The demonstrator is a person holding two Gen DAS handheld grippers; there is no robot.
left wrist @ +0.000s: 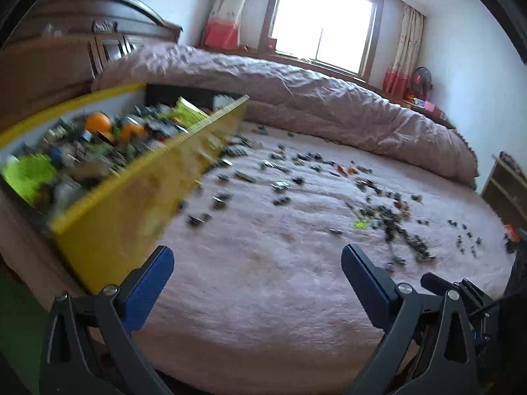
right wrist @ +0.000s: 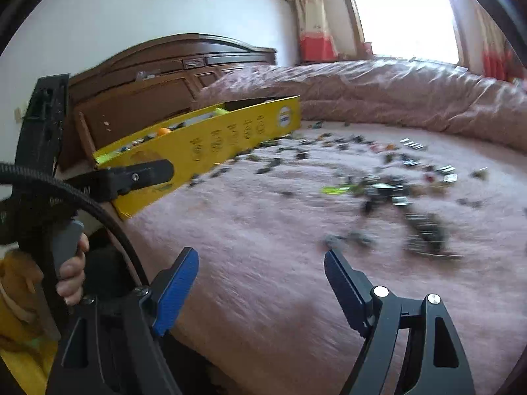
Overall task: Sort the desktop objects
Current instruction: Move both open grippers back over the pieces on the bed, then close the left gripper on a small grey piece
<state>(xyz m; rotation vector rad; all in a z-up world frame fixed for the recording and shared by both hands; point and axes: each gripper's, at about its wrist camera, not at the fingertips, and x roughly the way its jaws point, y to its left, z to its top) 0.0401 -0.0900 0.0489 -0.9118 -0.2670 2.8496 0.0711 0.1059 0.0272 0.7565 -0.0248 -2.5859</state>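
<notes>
Many small dark toy pieces (left wrist: pixel 388 214) lie scattered over a pink bed sheet (left wrist: pixel 263 279); they also show in the right wrist view (right wrist: pixel 388 191). A long yellow box (left wrist: pixel 131 204) full of mixed pieces, with orange balls (left wrist: pixel 97 121), sits on the bed's left side; it also shows in the right wrist view (right wrist: pixel 214 148). My left gripper (left wrist: pixel 257 263) is open and empty over bare sheet, right of the box. My right gripper (right wrist: pixel 262 266) is open and empty above the sheet, short of the pieces. The left gripper's finger (right wrist: pixel 138 172) shows in front of the box.
A rolled pink quilt (left wrist: pixel 329 98) lies along the far side of the bed. A dark wooden headboard (right wrist: pixel 171 75) stands behind the box. A window (left wrist: pixel 322 19) with curtains is beyond. A low shelf (left wrist: pixel 504 184) stands at the right. Both views are motion-blurred.
</notes>
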